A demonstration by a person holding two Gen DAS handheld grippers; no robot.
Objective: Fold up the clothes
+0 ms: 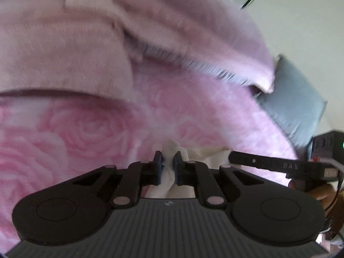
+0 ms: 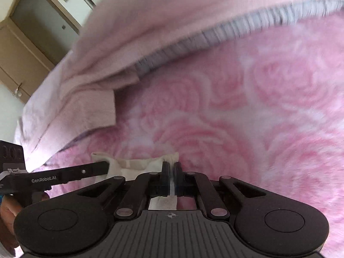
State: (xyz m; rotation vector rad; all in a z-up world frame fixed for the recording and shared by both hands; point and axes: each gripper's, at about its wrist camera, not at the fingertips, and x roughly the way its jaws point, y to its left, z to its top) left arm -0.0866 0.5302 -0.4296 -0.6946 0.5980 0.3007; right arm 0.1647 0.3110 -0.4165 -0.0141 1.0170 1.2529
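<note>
- Cloth [image 1: 169,148], white, is pinched at one spot by the left gripper [image 1: 168,167] and at another by the right gripper [image 2: 171,173], low over the pink blanket [image 2: 247,107].
- No finished fold is seen; folding is judged barely begun.
- Pink garment [image 2: 150,32] lies beyond, unfolded.

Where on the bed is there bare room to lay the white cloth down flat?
Free: the rose-patterned blanket ahead of both grippers, up to the pink garment's grey ribbed hem. Crowded: beyond that hem, and the pink sleeve on the right view's left.
</note>
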